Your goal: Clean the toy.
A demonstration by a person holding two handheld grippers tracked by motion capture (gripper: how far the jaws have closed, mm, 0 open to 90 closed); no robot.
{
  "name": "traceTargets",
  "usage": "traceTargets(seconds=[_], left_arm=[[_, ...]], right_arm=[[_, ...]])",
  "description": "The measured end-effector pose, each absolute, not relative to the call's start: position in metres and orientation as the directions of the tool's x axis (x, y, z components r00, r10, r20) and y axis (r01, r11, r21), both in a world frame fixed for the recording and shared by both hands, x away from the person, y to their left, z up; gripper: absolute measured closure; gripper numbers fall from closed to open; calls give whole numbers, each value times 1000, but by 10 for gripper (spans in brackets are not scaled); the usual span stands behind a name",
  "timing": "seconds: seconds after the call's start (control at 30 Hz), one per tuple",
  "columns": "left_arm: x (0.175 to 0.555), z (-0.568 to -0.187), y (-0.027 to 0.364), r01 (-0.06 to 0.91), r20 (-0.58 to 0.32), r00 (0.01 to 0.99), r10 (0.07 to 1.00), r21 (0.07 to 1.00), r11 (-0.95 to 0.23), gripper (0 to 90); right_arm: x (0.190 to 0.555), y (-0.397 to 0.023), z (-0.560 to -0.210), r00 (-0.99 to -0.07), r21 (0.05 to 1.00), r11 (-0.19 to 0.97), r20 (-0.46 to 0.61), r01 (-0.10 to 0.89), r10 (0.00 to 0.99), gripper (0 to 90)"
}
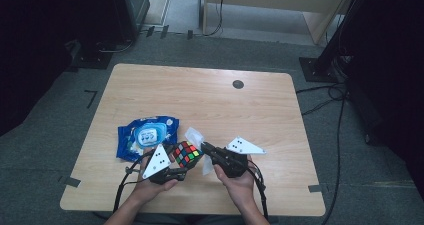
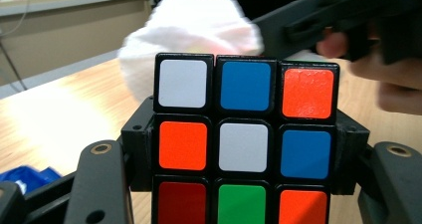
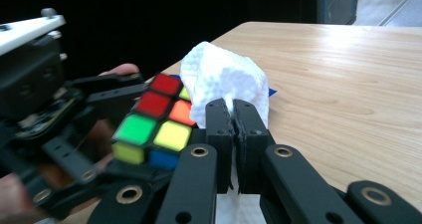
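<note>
While the left gripper [image 1: 172,171] clamps the puzzle cube [image 1: 187,153] between its two black jaws, the right gripper [image 1: 206,149] pinches a white wipe [image 1: 194,135] tight and holds it right against the cube. In the high view, both sit near the front edge of the wooden table [image 1: 210,100], with the cube between the two hands and lifted a little off the wood.

In the left gripper view, the cube [image 2: 245,142] is close up — white, blue and orange squares on top, orange, white and blue in the middle, red, green and orange at the bottom. The wipe [image 2: 191,30] puffs up behind the cube's top edge, and the other gripper's black jaw reaches in from the right.

In the right gripper view, the two jaws are pressed together on the wipe [image 3: 226,79], which bunches up above the tips. The cube [image 3: 154,122] is just to the left of it, touching the wipe.

A blue pack of wipes [image 1: 145,135] lies on the table just behind the left hand [image 1: 150,187]. The right hand [image 1: 240,182] holds its gripper from below.
</note>
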State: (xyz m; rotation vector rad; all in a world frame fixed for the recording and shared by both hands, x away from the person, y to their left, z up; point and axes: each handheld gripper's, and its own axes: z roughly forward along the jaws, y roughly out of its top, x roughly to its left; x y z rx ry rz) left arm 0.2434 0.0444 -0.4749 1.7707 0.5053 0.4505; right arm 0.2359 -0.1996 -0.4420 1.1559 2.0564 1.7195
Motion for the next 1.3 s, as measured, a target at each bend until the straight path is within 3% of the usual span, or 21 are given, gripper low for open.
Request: traceTargets(seconds=[0.13,0.3,0.4,0.7,1.07,1.3], left_arm=[[246,-475,46,122,20,823,567,970,-212,340],[239,-477,34,91,73,841,537,958,-274,340],[236,-477,30,75,96,847,523,952,-296,340],[245,-472,46,113,42,820,571,966,-232,340],[240,-475,35,113,46,835,548,961,-253,340],[236,-473,34,85,67,839,539,964,-252,340]], right_arm=[[227,-192,-435,-702,921,30,276,389,657,878],[223,-178,-429,-732,931,51,250,362,634,878],[227,-179,-432,-707,926,47,252,374,660,878],[236,-196,-442,-627,904,12,288,428,724,879],[218,-174,-427,-741,934,34,260,356,619,879],[229,-183,-434,-671,929,33,241,369,702,879]])
